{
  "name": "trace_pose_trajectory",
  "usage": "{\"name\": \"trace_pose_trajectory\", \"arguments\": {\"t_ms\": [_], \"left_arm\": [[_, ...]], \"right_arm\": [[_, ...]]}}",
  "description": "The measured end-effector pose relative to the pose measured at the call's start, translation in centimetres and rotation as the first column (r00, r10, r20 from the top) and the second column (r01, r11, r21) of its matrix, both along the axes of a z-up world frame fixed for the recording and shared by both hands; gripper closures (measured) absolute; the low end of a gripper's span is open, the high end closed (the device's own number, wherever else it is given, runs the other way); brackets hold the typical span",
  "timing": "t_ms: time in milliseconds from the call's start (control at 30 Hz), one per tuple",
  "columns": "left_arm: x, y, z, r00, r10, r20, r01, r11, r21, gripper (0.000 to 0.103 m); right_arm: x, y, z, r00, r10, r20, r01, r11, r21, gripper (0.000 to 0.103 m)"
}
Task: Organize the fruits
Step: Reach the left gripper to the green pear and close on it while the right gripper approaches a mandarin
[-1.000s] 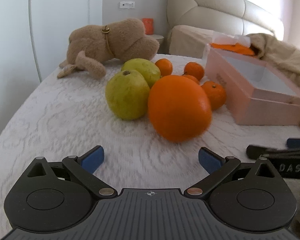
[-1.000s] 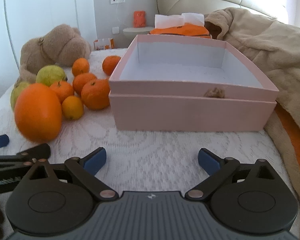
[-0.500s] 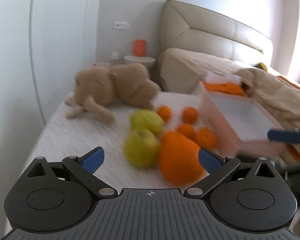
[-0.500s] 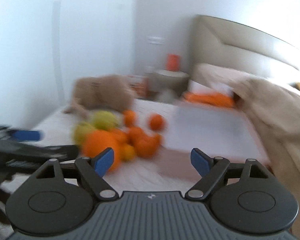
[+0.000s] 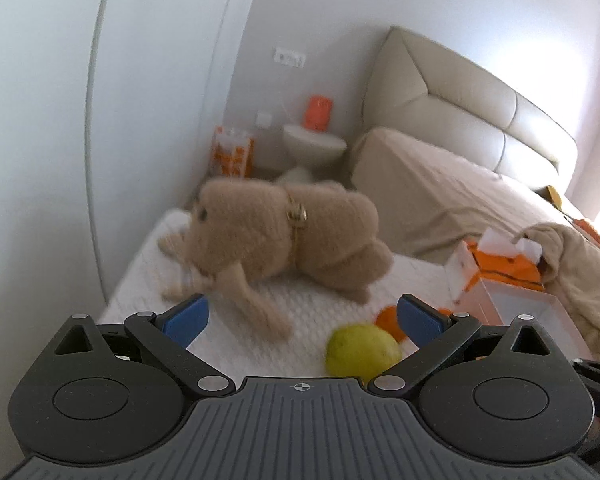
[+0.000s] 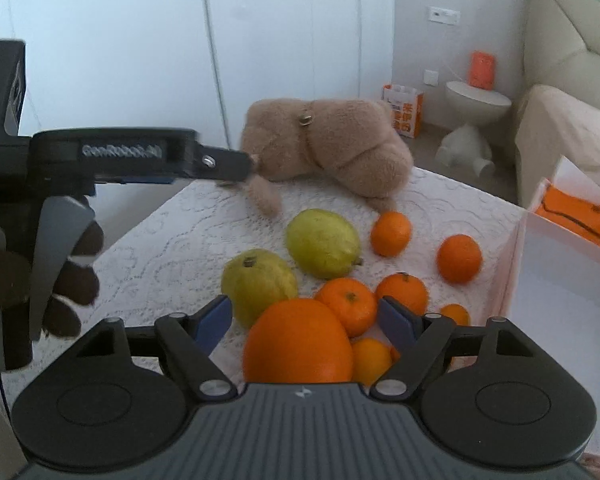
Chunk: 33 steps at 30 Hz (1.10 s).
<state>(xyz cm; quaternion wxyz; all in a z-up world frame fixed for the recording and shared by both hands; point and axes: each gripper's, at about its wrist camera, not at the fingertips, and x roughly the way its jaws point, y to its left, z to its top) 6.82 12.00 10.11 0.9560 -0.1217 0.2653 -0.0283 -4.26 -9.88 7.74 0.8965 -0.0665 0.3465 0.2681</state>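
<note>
In the right wrist view a large orange (image 6: 298, 344) lies nearest, between the open fingers of my right gripper (image 6: 306, 316), which hovers above it. Two yellow-green fruits (image 6: 258, 280) (image 6: 323, 242) and several small tangerines (image 6: 391, 233) lie behind it on the white bedspread. The pink box (image 6: 556, 280) stands at the right. My left gripper (image 5: 302, 316) is open and empty, raised above the bed; one green fruit (image 5: 363, 350) and a tangerine (image 5: 388, 318) show low between its fingers. Its body also shows at the left of the right wrist view (image 6: 140, 156).
A tan plush dog (image 6: 332, 148) lies behind the fruit; it also shows in the left wrist view (image 5: 280, 232). An orange tissue box (image 5: 504, 264) and a beige blanket (image 5: 572, 264) are beside the pink box. A round side table (image 6: 476, 100) stands by the wall.
Both grippers have lifted and swung left. The right one now looks down on the fruit pile instead of the box. The left one now faces the plush dog.
</note>
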Motion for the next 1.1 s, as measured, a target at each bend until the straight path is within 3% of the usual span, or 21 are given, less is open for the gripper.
{"name": "trace_pose_trajectory", "arguments": {"t_ms": [133,267,433,533,600,733,833,933,1000,1100], "left_arm": [[-3.5,-0.4,-0.6,0.997,0.021,0.073,-0.017,0.998,-0.058,0.0],[-6.1,-1.6,-2.2,0.994,0.026,0.109,-0.02,0.999,-0.049,0.0],[-4.8,-1.7,-3.6,0.966,0.099,0.239,-0.074,0.991,-0.11,0.0],[-3.6,-1.5,-5.0,0.963,0.086,0.257,-0.055,0.991,-0.125,0.0],[-2.7,-1.4,-5.8,0.967,0.092,0.237,-0.066,0.991,-0.116,0.0],[-1.1,-0.3,-6.3,0.974,0.131,0.182,-0.094,0.976,-0.199,0.0],[0.1,-0.3,-6.7,0.977,0.143,0.161,-0.11,0.973,-0.202,0.0],[1.4,-0.9,-7.1,0.983,0.116,0.141,-0.089,0.979,-0.184,0.0],[2.5,-1.4,-7.2,0.986,0.097,0.134,-0.073,0.982,-0.172,0.0],[3.2,-1.8,-7.1,0.989,0.074,0.126,-0.054,0.986,-0.155,0.0]], "right_arm": [[-2.7,-1.3,-1.1,0.996,-0.053,0.069,0.047,0.995,0.092,0.022],[-6.3,-2.7,-3.8,1.0,0.005,-0.01,-0.003,0.971,0.239,0.022],[-7.1,-0.9,-4.6,0.987,0.109,0.121,-0.136,0.96,0.244,0.022],[-6.8,-0.7,-4.8,0.973,0.146,0.178,-0.185,0.955,0.231,0.02],[-6.6,-0.5,-5.1,0.96,0.183,0.211,-0.226,0.953,0.202,0.02],[-5.7,-0.3,-4.3,0.936,0.228,0.269,-0.271,0.952,0.139,0.02],[-3.8,-0.7,-4.5,0.949,0.167,0.268,-0.207,0.97,0.129,0.02],[-0.6,-0.8,-5.6,0.975,0.074,0.21,-0.095,0.991,0.092,0.02],[1.2,-1.4,-5.5,0.985,0.053,0.167,-0.077,0.986,0.145,0.021],[2.8,-1.2,-5.6,0.982,0.046,0.184,-0.072,0.987,0.141,0.022]]}}
